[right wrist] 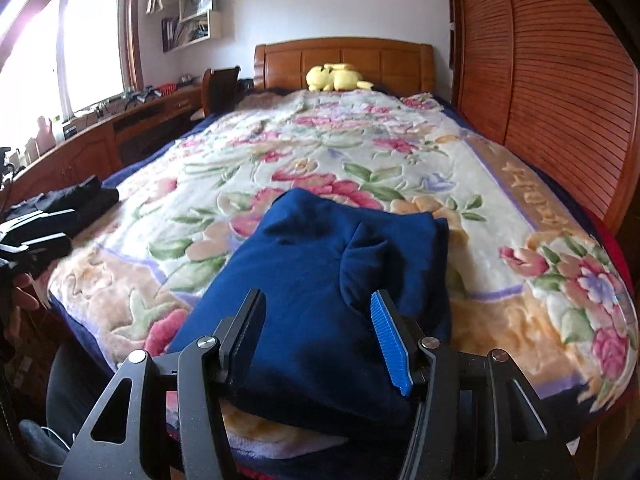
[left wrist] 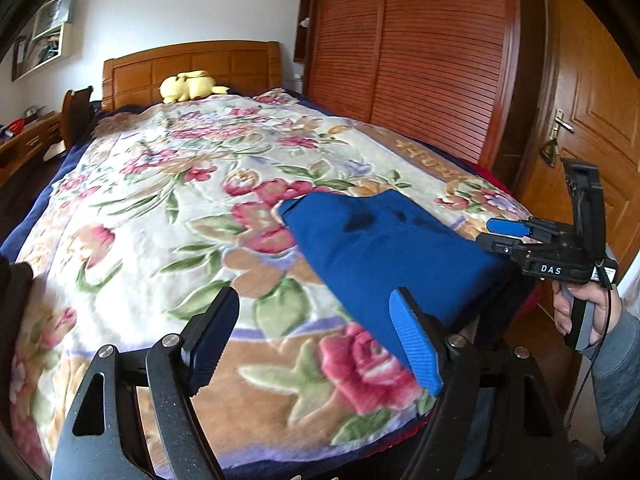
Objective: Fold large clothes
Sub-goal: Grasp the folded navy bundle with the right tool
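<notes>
A folded blue garment (right wrist: 320, 264) lies as a thick bundle at the foot of the bed, on the floral blanket (right wrist: 280, 152). My right gripper (right wrist: 318, 304) is shut on its near end, one finger on each side, and that end sits slightly off the blanket. In the left wrist view the blue garment (left wrist: 380, 248) slants up towards the right gripper (left wrist: 490, 234), which a hand holds at the right. My left gripper (left wrist: 316, 312) stands open over the blanket, left of the garment, with nothing between its fingers. The left gripper (right wrist: 70, 226) also shows, blurred, at the left edge of the right wrist view.
A dark piece of clothing (right wrist: 80, 196) lies at the bed's left edge. A yellow plush toy (right wrist: 340, 76) rests by the wooden headboard (right wrist: 344, 56). A slatted wardrobe (right wrist: 560, 80) runs along the right, a door (left wrist: 592, 100) stands beyond it, and a desk (right wrist: 120, 120) lines the left wall.
</notes>
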{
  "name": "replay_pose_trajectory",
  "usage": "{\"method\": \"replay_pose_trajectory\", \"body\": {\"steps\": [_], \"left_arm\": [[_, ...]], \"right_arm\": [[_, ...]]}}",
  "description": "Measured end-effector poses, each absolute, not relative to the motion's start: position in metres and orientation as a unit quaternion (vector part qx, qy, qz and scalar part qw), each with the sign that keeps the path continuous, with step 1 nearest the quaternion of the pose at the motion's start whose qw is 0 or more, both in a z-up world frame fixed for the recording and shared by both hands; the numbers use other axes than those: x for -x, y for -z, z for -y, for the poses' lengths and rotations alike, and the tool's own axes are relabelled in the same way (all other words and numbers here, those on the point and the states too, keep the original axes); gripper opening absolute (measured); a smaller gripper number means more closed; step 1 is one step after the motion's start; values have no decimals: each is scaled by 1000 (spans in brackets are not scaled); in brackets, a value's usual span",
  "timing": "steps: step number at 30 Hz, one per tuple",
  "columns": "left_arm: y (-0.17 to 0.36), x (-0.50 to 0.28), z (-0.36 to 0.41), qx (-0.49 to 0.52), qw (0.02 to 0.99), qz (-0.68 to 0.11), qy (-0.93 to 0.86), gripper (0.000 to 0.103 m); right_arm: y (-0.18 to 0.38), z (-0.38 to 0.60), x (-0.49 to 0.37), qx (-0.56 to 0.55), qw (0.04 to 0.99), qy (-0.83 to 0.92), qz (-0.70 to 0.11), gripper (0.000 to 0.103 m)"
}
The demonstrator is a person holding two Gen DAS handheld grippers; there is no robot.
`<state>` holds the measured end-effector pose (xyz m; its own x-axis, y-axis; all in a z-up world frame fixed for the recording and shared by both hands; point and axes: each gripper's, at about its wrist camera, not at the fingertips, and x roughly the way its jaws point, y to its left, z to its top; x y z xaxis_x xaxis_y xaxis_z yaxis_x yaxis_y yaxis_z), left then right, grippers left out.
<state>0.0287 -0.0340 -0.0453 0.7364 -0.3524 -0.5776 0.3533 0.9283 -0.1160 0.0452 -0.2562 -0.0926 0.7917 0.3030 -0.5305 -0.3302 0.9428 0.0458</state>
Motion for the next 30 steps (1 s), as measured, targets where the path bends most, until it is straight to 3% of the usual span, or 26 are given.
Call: {"method": "replay_pose_trajectory", "body": {"steps": [9, 23, 30], "left_arm": [[58, -21, 10, 12, 935, -311, 171, 79], [72, -19, 1, 23, 932, -321, 165, 79], [74, -18, 1, 22, 932, -320, 167, 79]], "right_arm": [[111, 251, -84, 6, 933, -143, -329, 69], [126, 254, -95, -19, 924, -159, -348, 71], [127, 251, -89, -2, 921, -176, -346, 50]]}}
